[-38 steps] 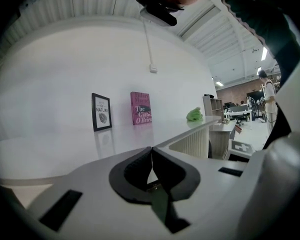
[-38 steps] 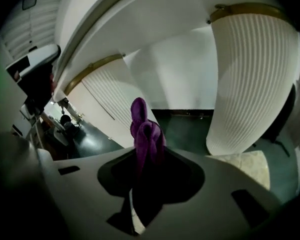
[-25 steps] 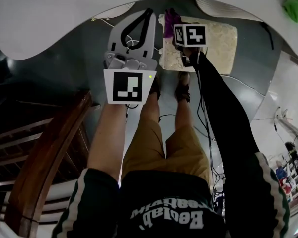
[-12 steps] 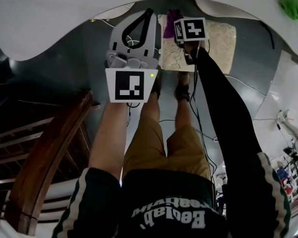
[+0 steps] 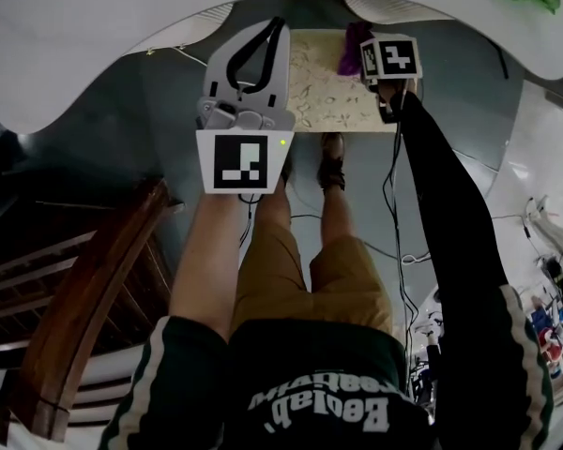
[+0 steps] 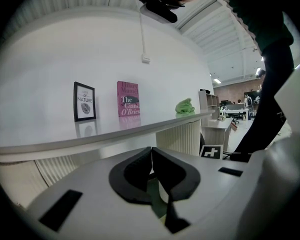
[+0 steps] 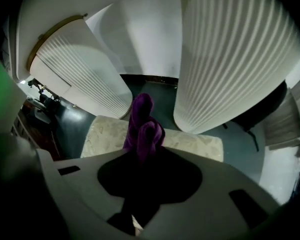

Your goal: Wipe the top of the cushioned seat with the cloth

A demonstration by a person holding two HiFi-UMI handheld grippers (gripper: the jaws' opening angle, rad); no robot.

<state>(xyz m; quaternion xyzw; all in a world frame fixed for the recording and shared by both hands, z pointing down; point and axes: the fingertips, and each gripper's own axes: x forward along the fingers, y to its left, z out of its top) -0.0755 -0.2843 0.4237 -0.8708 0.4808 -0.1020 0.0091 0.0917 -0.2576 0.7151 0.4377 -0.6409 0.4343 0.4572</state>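
Right gripper (image 7: pixel 145 156) jaws clamp a purple cloth (image 7: pixel 140 116), with the seat (image 7: pixel 102 134) just beyond them. Left gripper (image 6: pixel 151 156) jaws are closed and empty.

cloth (image 5: pixel 353 47) at right gripper (image 5: pixel 364 60) jaws | over cushioned seat (image 5: pixel 321 92) | contact unclear

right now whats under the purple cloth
The pale patterned top of the cushioned seat lies under the purple cloth, held by the right gripper. The patch directly beneath is covered, so contact cannot be confirmed.

Tan shorts (image 5: pixel 305 289), dark white-lettered top (image 5: pixel 310 373), green-white striped sleeves (image 5: pixel 141 392), dark shoes (image 5: pixel 332 169)
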